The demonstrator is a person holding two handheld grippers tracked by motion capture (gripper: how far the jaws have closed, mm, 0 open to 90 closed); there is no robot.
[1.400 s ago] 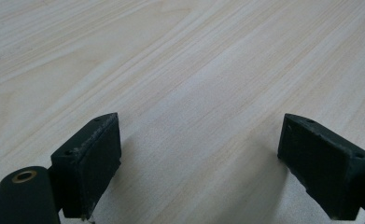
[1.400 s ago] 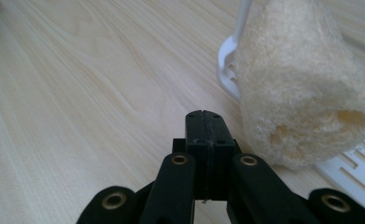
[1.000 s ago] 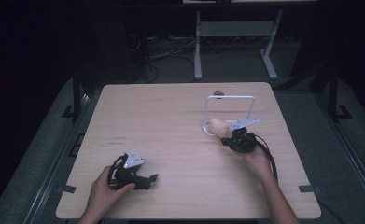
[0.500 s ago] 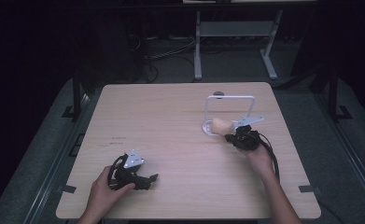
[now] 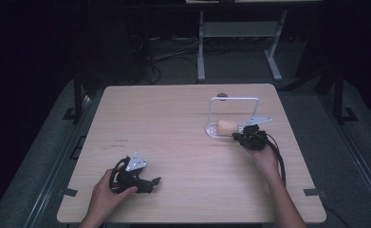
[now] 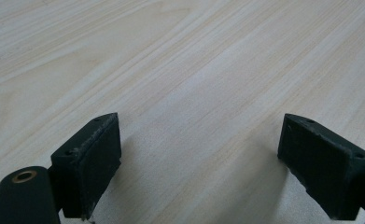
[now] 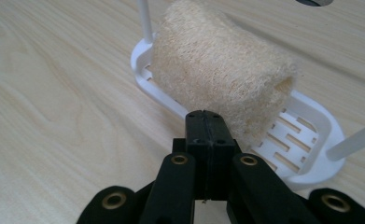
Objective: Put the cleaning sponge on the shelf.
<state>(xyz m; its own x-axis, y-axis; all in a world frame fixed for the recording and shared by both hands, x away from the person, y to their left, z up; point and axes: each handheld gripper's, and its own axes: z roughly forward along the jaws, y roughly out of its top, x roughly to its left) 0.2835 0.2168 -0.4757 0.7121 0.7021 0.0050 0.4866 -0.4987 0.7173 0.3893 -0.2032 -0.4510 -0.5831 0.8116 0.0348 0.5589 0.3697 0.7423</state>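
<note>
Resting in a white slotted plastic holder with a tall wire frame (image 5: 221,130), the beige cylindrical loofah sponge (image 5: 227,127) lies on its side near the right edge of the pale wooden counter (image 5: 173,118), past its middle toward the far side. Right gripper (image 7: 207,122) sits just at the sponge's near end, jaws clenched flat together, nothing between them. Left gripper (image 5: 153,182) rests near the counter's near-left corner, well apart, jaws released wide over bare wood.
</note>
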